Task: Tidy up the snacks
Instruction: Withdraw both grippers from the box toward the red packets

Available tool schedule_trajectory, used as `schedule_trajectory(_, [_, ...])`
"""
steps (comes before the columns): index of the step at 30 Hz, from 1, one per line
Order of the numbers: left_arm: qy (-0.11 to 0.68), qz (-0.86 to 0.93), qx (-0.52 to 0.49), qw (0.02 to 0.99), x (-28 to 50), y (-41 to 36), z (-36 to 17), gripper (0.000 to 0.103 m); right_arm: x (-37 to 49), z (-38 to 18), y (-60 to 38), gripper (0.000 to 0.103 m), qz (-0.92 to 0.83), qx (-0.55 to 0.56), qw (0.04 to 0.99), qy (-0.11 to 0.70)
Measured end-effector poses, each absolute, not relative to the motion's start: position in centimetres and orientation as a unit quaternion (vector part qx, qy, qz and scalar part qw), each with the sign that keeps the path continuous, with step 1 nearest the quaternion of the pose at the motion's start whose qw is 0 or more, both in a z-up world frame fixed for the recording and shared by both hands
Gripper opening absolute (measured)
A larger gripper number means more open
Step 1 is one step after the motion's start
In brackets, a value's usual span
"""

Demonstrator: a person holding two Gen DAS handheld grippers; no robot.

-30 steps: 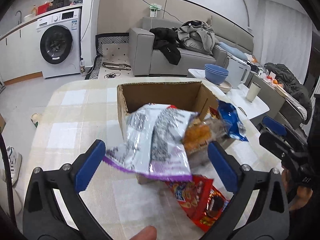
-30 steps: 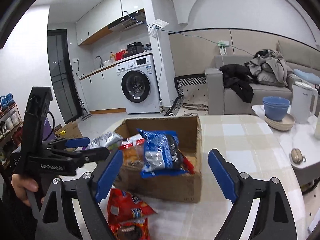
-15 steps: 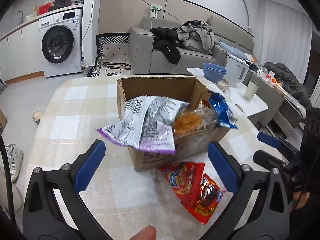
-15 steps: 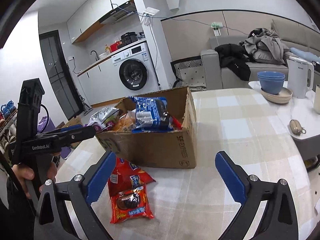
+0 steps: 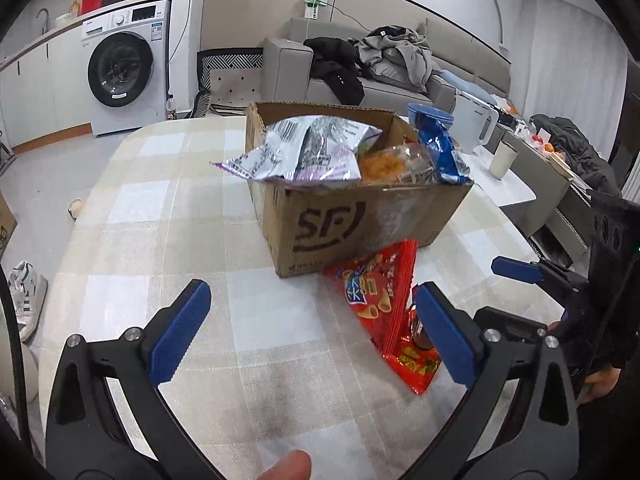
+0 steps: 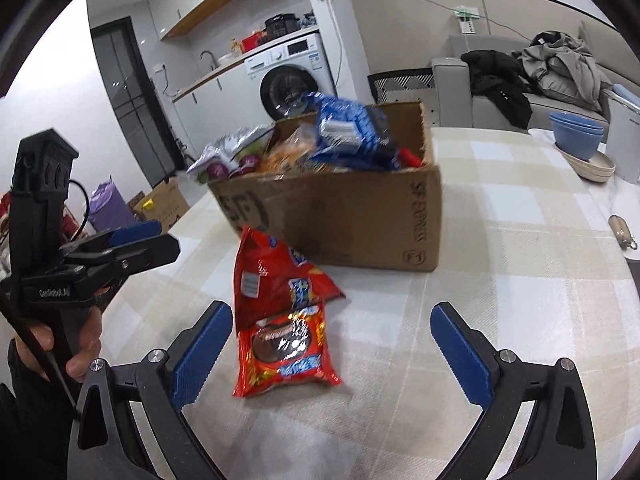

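A brown cardboard box stands on the checked table, filled with snacks: a silver-purple bag, an orange pack and a blue bag. Two red snack packs lie on the table in front of it: a larger bag and a smaller pack overlapping it. My left gripper is open and empty, back from the box. My right gripper is open and empty, with the smaller red pack between its fingers on the table.
The checked tablecloth covers the table. Blue bowls, a white kettle and a cup stand on a side table at the right. A small object lies near the table's right edge.
Both grippers have pulled back and lowered away from the box. The box looks farther off, and the red packs now lie near both grippers' fingers.
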State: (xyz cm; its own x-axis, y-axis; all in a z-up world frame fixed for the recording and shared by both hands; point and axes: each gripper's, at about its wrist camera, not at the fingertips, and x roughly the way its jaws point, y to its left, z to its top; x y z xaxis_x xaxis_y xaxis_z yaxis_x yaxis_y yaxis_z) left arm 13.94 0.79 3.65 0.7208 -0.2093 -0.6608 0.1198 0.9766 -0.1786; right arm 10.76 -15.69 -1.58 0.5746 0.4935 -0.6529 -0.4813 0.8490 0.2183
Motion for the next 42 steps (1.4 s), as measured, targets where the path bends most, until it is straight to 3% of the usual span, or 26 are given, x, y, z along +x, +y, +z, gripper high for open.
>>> schedule_trajectory(7, [0.36,-0.086,-0.053,0.928,13.8,0.8,4.4,0.102,10.2,0.0,-17.3,0.101,0.278,0.029,0.89,0.36])
schedule_trajectory(21, [0.349,-0.085,-0.043,0.932,13.9,0.5,6.7,0.102,10.0,8.3,-30.1,0.101,0.223,0.117,0.937,0.243])
schedule_trajectory(31, [0.348,-0.091,-0.036,0.932,14.1,0.1,7.7,0.102,12.0,12.5,-36.2,0.101,0.172,0.078,0.955,0.227])
schedule_trajectory(35, [0.351,-0.093,-0.034,0.931,14.2,-0.5,7.1,0.102,12.2,11.3,-35.2,0.101,0.179,0.067,0.947,0.258])
schedule_trajectory(42, [0.373,-0.1,-0.03,0.922,15.3,-1.3,4.4,0.102,12.0,4.1,-26.3,0.101,0.245,0.032,0.909,0.337])
